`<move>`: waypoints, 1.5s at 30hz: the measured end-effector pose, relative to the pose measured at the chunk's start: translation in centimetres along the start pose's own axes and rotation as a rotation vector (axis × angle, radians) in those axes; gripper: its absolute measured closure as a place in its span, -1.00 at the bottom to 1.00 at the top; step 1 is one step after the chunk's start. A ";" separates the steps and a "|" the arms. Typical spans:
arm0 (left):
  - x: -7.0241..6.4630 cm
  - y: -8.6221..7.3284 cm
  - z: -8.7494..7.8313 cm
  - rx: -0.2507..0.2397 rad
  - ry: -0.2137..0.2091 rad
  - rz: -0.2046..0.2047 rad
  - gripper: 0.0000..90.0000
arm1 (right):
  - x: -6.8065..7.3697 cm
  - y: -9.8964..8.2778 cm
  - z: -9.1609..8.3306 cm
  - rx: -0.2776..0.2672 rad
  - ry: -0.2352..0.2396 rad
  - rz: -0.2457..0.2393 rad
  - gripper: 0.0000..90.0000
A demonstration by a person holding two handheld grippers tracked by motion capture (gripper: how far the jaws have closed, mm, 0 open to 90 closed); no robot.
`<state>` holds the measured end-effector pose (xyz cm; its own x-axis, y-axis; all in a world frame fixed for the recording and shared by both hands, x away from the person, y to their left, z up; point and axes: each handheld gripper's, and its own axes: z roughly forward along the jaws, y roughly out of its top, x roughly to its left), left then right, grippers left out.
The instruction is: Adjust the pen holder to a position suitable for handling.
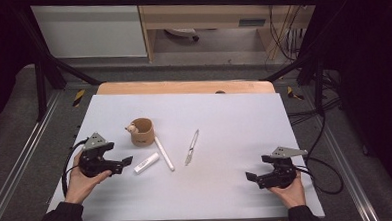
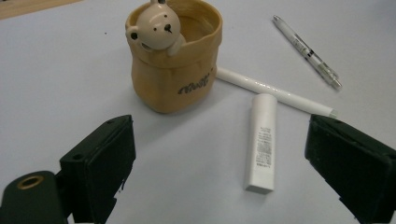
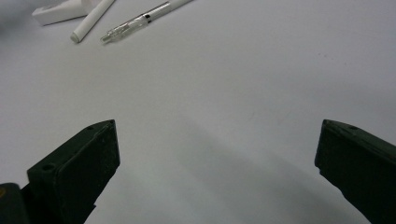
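Observation:
A tan pen cup with a small bear figure on its rim stands upright left of the table's middle. Just in front of it lie a short white tube and a long white pen. Farther right lies a clear pen. My left gripper is open, low over the table, its jaws either side of the tube's near end but apart from it. My right gripper is open over bare table at the front right, holding nothing.
The grey table top has a wooden strip along its far edge. Black frame bars slant down at both far corners. Cables hang off the table's right side. Bare surface lies between the clear pen and my right gripper.

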<state>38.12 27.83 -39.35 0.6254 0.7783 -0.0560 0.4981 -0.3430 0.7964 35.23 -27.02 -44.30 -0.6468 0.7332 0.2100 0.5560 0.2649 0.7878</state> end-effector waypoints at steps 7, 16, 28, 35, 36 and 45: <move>0.6 1.6 0.8 0.009 0.026 0.012 -0.78 | 0.0 0.0 0.0 -0.001 0.001 -0.003 -0.99; 1.3 3.0 1.9 0.015 0.048 -0.001 -0.74 | 0.0 0.0 0.1 0.004 -0.001 -0.005 -0.99; 2.5 4.7 4.1 0.035 0.069 -0.007 -0.61 | 0.0 0.0 0.1 0.002 0.000 -0.006 -0.99; 2.9 5.3 4.9 0.030 0.062 -0.024 -0.40 | 0.0 0.0 0.1 0.004 0.000 -0.006 -0.99; 3.0 5.4 5.0 0.031 0.060 -0.022 -0.34 | 0.0 0.0 0.1 0.004 0.000 -0.005 -0.99; 3.3 5.5 5.6 0.035 0.041 -0.025 0.01 | 0.0 0.0 0.1 0.003 0.000 -0.006 -0.99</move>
<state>46.27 25.59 -38.50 0.5877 0.8075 -0.0501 0.5341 -0.3407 0.7738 35.31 -26.99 -44.34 -0.6502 0.7316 0.2047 0.5534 0.2715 0.7874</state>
